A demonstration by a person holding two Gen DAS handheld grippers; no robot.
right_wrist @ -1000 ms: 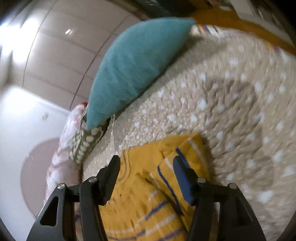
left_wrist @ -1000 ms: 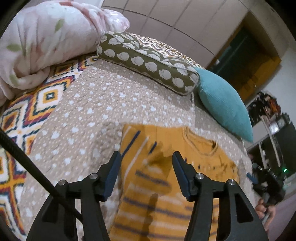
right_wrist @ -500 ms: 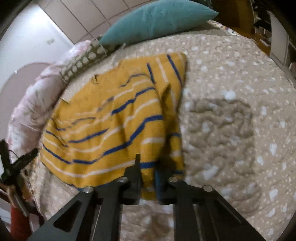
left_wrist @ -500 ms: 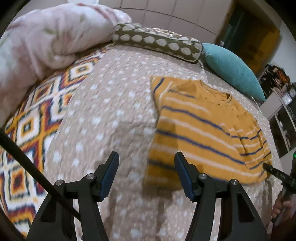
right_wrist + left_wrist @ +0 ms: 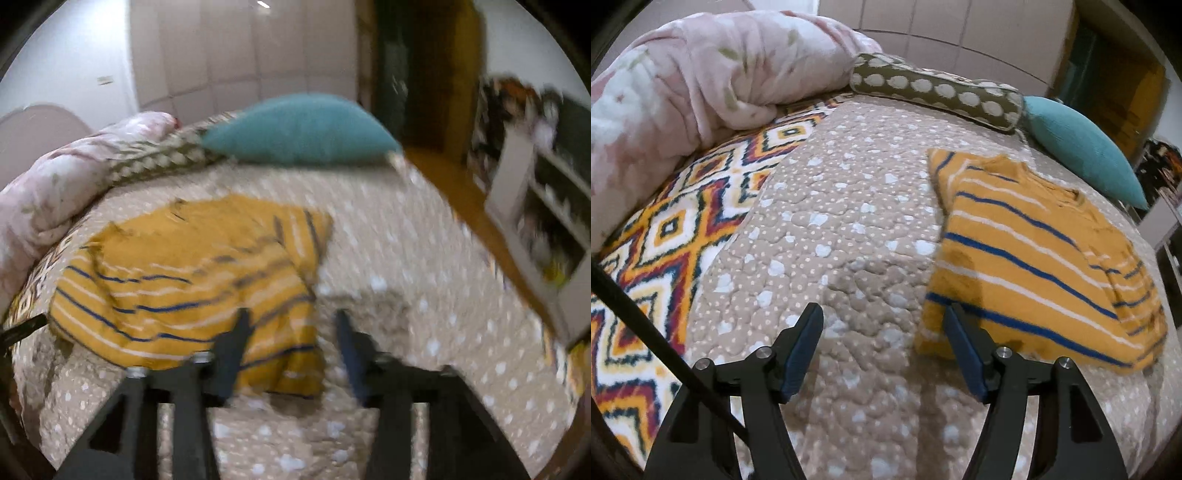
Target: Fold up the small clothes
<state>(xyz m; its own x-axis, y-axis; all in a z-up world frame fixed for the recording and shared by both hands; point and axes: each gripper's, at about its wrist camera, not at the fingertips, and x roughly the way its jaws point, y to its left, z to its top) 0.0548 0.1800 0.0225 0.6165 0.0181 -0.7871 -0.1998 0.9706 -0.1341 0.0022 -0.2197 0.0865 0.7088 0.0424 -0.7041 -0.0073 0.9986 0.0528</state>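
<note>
A small mustard-yellow shirt with blue and white stripes point(image 5: 1030, 254) lies flat on the beige dotted quilt point(image 5: 842, 221), sleeves folded in. My left gripper point(image 5: 882, 325) is open and empty, above the quilt just left of the shirt's near hem. In the blurred right wrist view the same shirt point(image 5: 192, 280) lies ahead and left. My right gripper point(image 5: 291, 328) is open and empty, above the shirt's near right corner, with its left finger over the cloth.
A pink floral duvet point(image 5: 683, 85) is heaped at the back left. An olive patterned bolster point(image 5: 938, 92) and a teal cushion point(image 5: 1082, 144) line the far edge. A diamond-pattern blanket point(image 5: 665, 236) covers the left. White shelves point(image 5: 543, 221) stand right of the bed.
Both grippers have drawn back from the shirt's top toward its near hem. The right gripper was shut on the hem half a second ago and has opened, leaving the shirt lying flat.
</note>
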